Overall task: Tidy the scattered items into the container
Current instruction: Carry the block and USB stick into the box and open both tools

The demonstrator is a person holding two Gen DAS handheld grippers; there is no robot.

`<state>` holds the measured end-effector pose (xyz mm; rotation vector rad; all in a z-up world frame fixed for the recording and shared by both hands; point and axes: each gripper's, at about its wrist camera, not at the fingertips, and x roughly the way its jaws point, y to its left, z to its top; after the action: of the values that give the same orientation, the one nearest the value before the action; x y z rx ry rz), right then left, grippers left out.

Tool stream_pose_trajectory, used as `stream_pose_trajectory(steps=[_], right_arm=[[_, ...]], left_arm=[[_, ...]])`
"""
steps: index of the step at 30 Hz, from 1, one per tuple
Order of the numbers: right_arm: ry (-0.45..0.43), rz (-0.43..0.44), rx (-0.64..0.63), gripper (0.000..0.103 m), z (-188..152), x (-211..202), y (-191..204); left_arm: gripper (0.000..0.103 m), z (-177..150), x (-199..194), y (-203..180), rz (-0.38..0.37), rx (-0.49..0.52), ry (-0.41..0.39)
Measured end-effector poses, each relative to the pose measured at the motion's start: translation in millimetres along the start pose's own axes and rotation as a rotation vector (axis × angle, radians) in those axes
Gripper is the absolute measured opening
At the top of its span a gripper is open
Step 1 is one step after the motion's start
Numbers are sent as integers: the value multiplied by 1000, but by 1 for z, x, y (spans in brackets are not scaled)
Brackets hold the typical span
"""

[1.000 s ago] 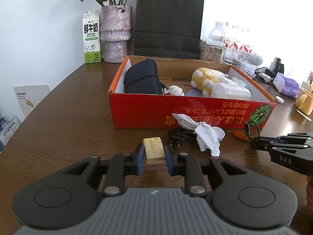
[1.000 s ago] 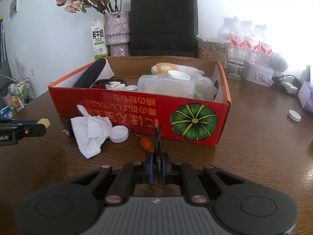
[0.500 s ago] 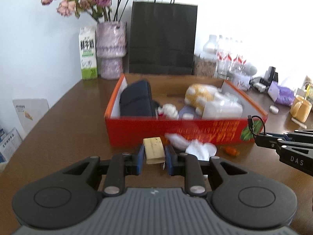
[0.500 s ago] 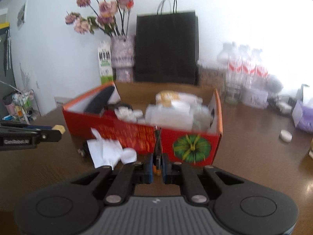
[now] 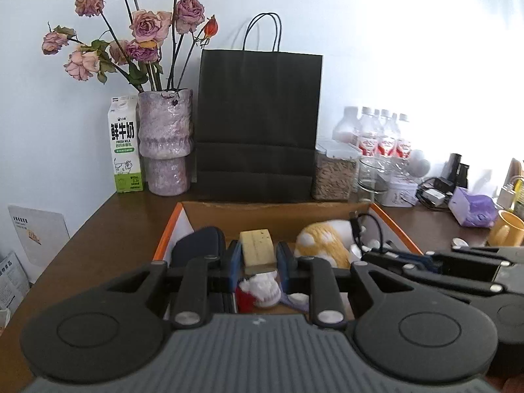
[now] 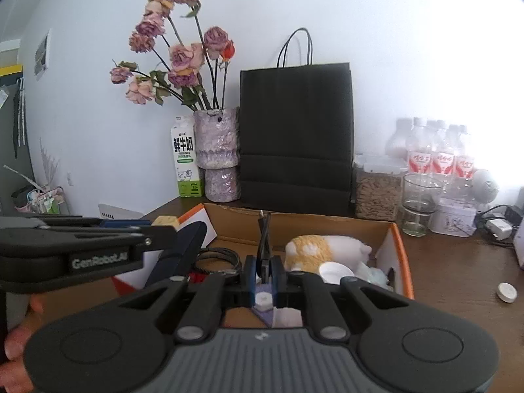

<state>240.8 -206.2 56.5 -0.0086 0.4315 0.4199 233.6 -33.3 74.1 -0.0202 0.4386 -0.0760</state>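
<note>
A: What could go wrong for us here?

B: We hold both grippers over the red-orange cardboard box [image 5: 170,229] at once, close side by side. In the right wrist view the left gripper [image 6: 163,226] fills the middle left of the frame, so we judge the two could knock together as we let go.

A: And the things we carry?

B: Our left gripper [image 5: 257,255] has its jaws clamped on a pale yellow block [image 5: 256,247], which looks like a sponge or soap bar; we cannot tell which. If we let go from this height, we think it may bounce off the dark pouch [image 5: 198,245] or the plush toy [image 5: 322,240] beneath and hop over the rim.

A: The right one?

B: Our right gripper [image 6: 263,270] has its jaws pinched together on a thin black cable [image 6: 263,242] that stands up just above centre frame. It looks limp and light, so we expect its loose end might snag a finger or trail over the wall when released.

A: Where are they in the frame?

B: The block sits at centre of the left wrist view, above the box interior. The cable is at centre of the right view, above a white cap [image 6: 263,299]. The box already holds several items, including a coiled strap [image 6: 217,257].
</note>
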Motion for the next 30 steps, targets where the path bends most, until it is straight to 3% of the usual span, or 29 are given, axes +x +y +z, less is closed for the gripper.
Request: stream_pose_trajectory(steps=[5, 12, 24, 28, 30], right_arm=[[19, -4, 3, 8, 3, 34, -1], [52, -10, -8, 8, -4, 69, -3], [71, -3, -34, 8, -11, 74, -3], [72, -18, -45, 12, -11, 71, -3], [68, -23, -44, 18, -11, 69, -4]], left_arm=[[24, 1, 33, 7, 53, -12, 4], [24, -10, 72, 8, 44, 20, 25], [24, -14, 74, 4, 55, 65, 34], [25, -12, 72, 3, 72, 76, 34], [30, -10, 69, 3, 80, 84, 26]])
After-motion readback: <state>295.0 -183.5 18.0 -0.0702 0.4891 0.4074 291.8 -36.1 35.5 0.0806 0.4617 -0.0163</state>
